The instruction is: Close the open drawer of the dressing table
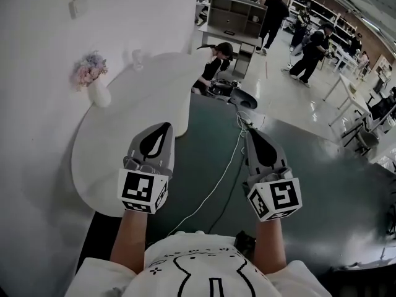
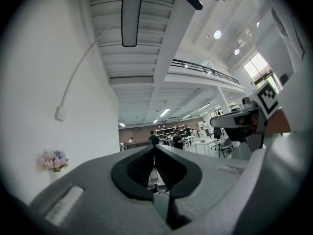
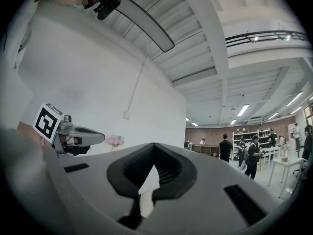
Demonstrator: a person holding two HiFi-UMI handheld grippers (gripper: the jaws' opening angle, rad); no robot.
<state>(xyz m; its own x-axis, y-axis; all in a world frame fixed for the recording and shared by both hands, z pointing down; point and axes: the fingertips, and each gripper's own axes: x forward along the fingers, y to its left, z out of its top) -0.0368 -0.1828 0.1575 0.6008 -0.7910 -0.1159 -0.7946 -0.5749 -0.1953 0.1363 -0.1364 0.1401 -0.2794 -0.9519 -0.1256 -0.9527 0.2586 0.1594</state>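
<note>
The white rounded dressing table (image 1: 117, 147) stands against the white wall at the left. A vase of pink flowers (image 1: 93, 76) sits on its top. No drawer shows in any view. My left gripper (image 1: 165, 127) is held over the table's right edge with its jaws shut and nothing between them. My right gripper (image 1: 249, 132) hangs over the dark green floor to the right, also shut and empty. In the left gripper view the jaws (image 2: 155, 149) meet, pointing level across the room. In the right gripper view the jaws (image 3: 154, 146) are closed too.
A white cable (image 1: 216, 184) runs across the dark floor (image 1: 322, 184) between the grippers. A person (image 1: 213, 67) sits just beyond the table. A grey shelf unit (image 1: 234, 14) and several standing people are farther back. Tables and chairs (image 1: 362, 113) stand at the right.
</note>
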